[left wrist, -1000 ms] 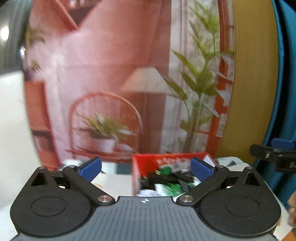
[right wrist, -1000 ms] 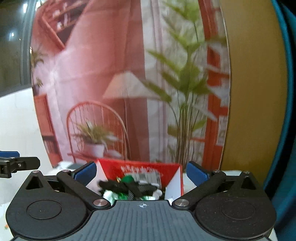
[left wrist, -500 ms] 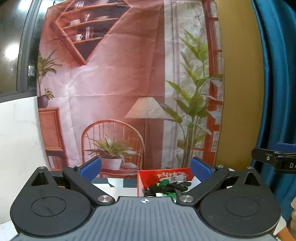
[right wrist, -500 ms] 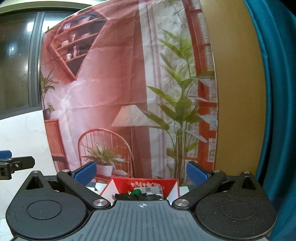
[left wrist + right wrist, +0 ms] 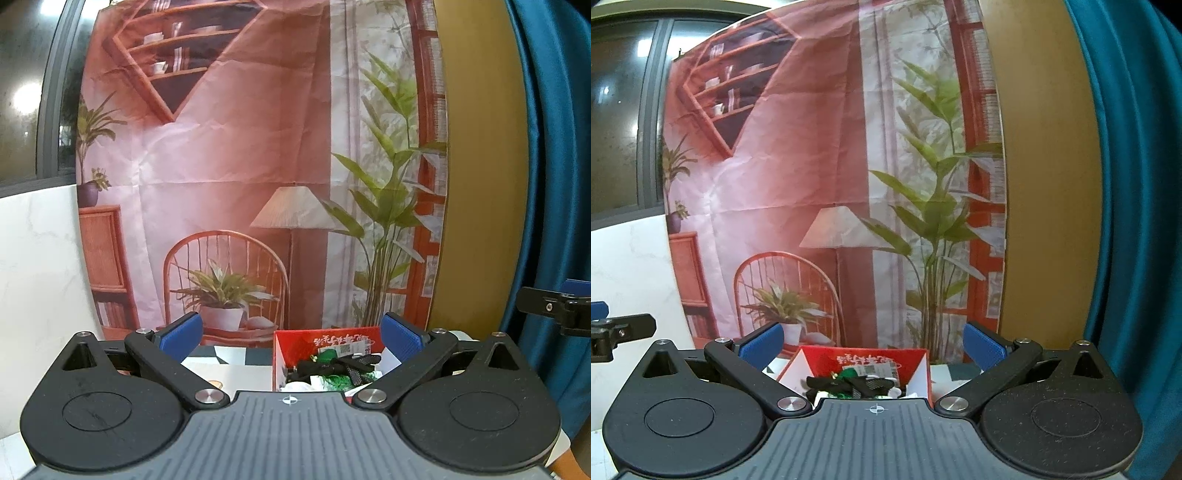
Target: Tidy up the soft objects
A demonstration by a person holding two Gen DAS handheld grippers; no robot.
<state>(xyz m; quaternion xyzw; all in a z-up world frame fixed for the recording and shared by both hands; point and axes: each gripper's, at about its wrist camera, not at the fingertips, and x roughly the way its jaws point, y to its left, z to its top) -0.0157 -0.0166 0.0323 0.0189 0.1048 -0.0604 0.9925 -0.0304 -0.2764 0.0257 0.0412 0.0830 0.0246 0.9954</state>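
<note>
A red cardboard box (image 5: 325,341) stands on the table ahead, holding a heap of soft things (image 5: 334,371) in black, green and white. It also shows in the right wrist view (image 5: 864,360) with the same heap (image 5: 855,384). My left gripper (image 5: 291,336) is open and empty, raised and back from the box. My right gripper (image 5: 871,343) is open and empty, likewise back from the box. Each gripper's tip shows at the edge of the other's view.
A printed backdrop (image 5: 258,166) of a room hangs behind the table. A blue curtain (image 5: 554,184) hangs at the right and a white marble wall (image 5: 37,277) at the left. Papers (image 5: 229,360) lie on the table left of the box.
Both grippers have tilted up and drawn back, so the box sits lower and smaller in both views. Both stay open and empty.
</note>
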